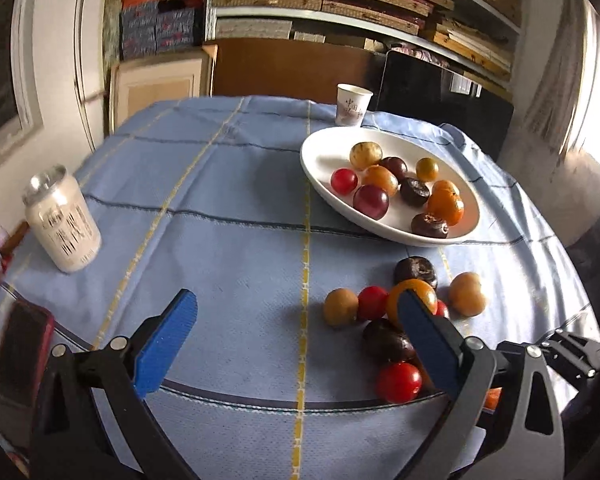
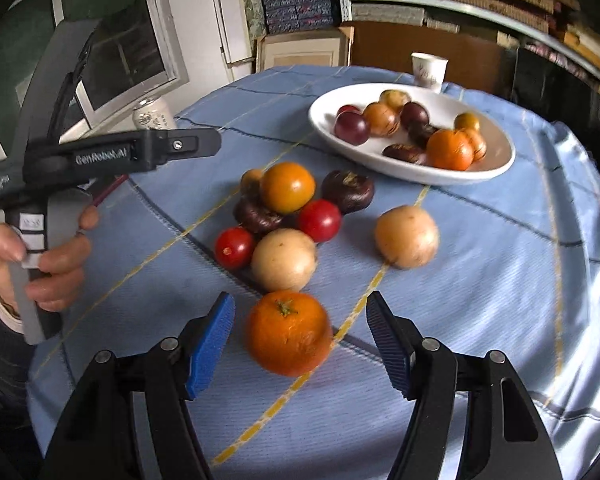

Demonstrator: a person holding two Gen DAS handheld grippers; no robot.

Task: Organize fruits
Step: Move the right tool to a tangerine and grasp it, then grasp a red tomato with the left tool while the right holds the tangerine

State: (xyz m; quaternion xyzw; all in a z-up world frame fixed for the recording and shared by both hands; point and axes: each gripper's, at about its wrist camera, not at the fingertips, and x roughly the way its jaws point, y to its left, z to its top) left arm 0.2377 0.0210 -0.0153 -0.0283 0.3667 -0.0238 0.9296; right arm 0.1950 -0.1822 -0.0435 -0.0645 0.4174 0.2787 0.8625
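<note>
Right gripper (image 2: 300, 344) jaws stand apart around an orange (image 2: 288, 334) on the cloth-covered surface (image 2: 480, 280), pads not touching it. Left gripper (image 1: 296, 336) jaws gape wide over bare cloth beside loose fruits (image 1: 396, 312). Beyond, a white plate (image 1: 324, 160) holds about ten mixed fruits. A paper cup (image 1: 352, 105) stands behind it, contents unseen.

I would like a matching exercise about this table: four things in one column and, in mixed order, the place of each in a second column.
Things:
1. paper cup
2. drink can
3. orange fruit with green stem
4. white plate

Places:
A. between the open right gripper fingers, not touched
B. behind the plate, at the far table edge
C. holds several fruits
D. stands apart, far from the fruits

Pairs: 1-B, 2-D, 3-A, 4-C
</note>
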